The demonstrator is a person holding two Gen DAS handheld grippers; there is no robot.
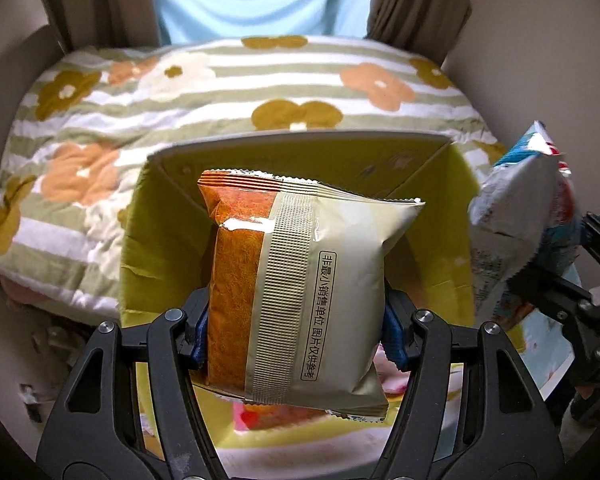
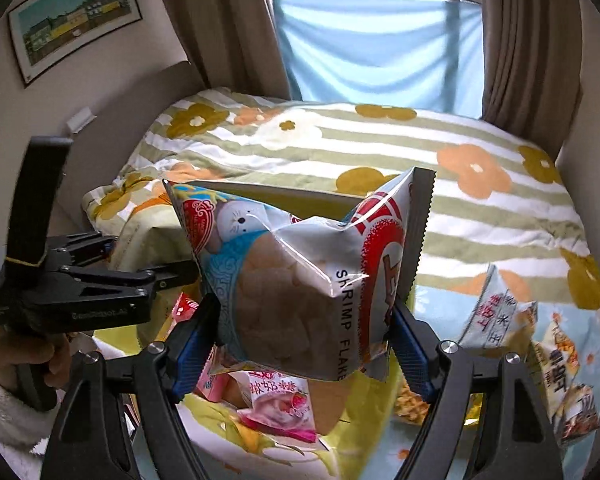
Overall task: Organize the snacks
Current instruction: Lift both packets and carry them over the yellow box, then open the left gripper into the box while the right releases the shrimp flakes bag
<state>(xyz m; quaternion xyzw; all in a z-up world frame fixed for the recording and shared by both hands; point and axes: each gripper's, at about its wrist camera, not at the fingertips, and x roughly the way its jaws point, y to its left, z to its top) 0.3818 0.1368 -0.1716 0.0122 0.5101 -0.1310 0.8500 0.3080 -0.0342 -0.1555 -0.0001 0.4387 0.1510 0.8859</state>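
Two bags clamped: left gripper (image 1: pixel 294 332) squeezing beige packet (image 1: pixel 296 292), right gripper (image 2: pixel 304 334) squeezing shrimp flakes bag (image 2: pixel 300 280). Likely light, puffy, slippery, crushable; grip mid-body gently.

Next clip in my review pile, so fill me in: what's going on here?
A person is sorting snack packets on a bed, one handheld gripper in each hand. The left gripper is shut on a beige and orange packet, held over an open yellow-lined box. The right gripper is shut on a shrimp flakes bag, held up beside the box. More packets, including a pink candy packet, lie below on the floral blanket.
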